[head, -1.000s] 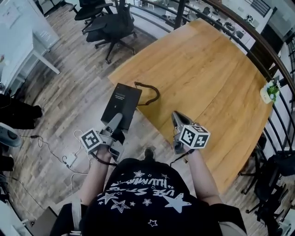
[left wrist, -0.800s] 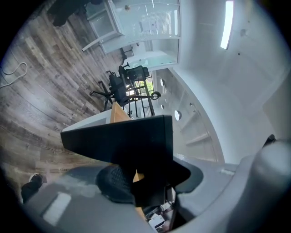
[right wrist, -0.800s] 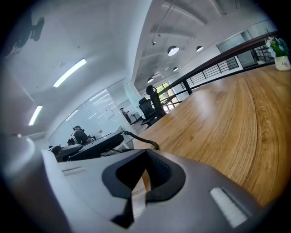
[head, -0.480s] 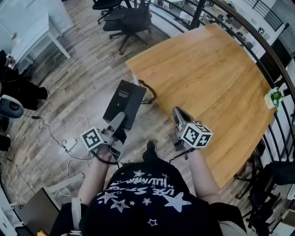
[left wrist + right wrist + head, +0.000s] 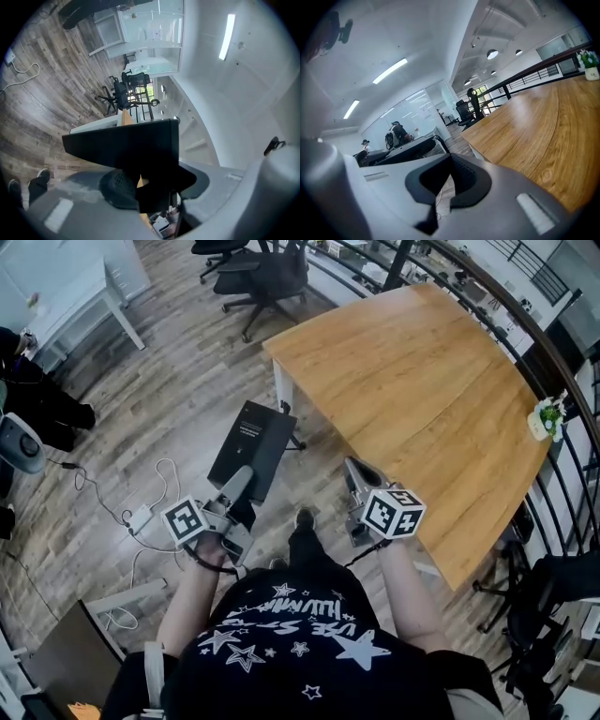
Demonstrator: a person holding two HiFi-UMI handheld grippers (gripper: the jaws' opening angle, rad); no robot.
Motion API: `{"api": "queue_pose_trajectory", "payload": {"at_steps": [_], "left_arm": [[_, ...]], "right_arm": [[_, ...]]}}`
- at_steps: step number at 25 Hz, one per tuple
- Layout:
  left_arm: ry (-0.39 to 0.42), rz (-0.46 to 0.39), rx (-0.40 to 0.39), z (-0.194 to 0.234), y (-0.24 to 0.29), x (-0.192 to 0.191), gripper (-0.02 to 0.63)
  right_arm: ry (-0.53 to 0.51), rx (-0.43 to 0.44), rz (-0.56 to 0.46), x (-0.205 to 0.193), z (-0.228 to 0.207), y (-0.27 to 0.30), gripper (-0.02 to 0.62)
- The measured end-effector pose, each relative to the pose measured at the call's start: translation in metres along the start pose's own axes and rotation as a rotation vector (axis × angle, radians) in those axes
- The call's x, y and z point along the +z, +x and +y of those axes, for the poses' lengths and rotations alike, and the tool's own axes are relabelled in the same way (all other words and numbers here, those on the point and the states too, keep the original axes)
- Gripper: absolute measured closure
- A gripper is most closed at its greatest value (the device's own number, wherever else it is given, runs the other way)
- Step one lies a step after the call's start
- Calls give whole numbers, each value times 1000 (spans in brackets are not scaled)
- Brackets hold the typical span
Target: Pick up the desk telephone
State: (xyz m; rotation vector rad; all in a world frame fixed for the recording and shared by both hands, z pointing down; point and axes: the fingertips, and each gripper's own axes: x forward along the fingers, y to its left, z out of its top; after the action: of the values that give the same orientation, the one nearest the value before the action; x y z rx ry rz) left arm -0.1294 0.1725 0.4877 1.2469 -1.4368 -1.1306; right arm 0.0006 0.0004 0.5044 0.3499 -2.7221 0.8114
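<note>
Phone: a flat black slab (image 5: 251, 442), left of centre in the head view. It is clear of the counter (image 5: 422, 381) and hangs over the wooden floor (image 5: 159, 418).
Phone's long axis: runs up the frame from the left gripper (image 5: 239, 486), leaning slightly right, so the slab lies in line with the gripper.
Left gripper: closed on the near end of the phone. The left gripper view shows the black slab (image 5: 126, 145) filling the space between its jaws, which stand about half apart around it.
Right gripper: at the lower right of centre in the head view (image 5: 356, 474), with its jaw tips meeting and nothing between them. Its own view shows only floor through the gap behind the tips (image 5: 450, 157).
Phone from right gripper: off to the left and well apart. In the right gripper view it shows as a dark slab at mid left (image 5: 401, 152).
Counter from phone: to the upper right, with its near corner just beside the phone's far end.
Nearer hand: the left hand, which already carries the load alone.
Judgement: the lift looks done. Any support from the right gripper would mean reaching leftward to the slab's free far end.
Risk: held by one short end, the slab could droop or twist.
</note>
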Motion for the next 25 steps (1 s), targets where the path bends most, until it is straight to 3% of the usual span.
{"api": "queue_pose_trajectory", "payload": {"at_steps": [14, 25], "left_arm": [[-8, 34, -25, -1, -70, -51, 411], [-14, -19, -24, -10, -66, -85, 411]], "right_arm": [[-15, -47, -5, -56, 34, -75, 594], [-5, -38, -8, -57, 13, -112, 595]]}}
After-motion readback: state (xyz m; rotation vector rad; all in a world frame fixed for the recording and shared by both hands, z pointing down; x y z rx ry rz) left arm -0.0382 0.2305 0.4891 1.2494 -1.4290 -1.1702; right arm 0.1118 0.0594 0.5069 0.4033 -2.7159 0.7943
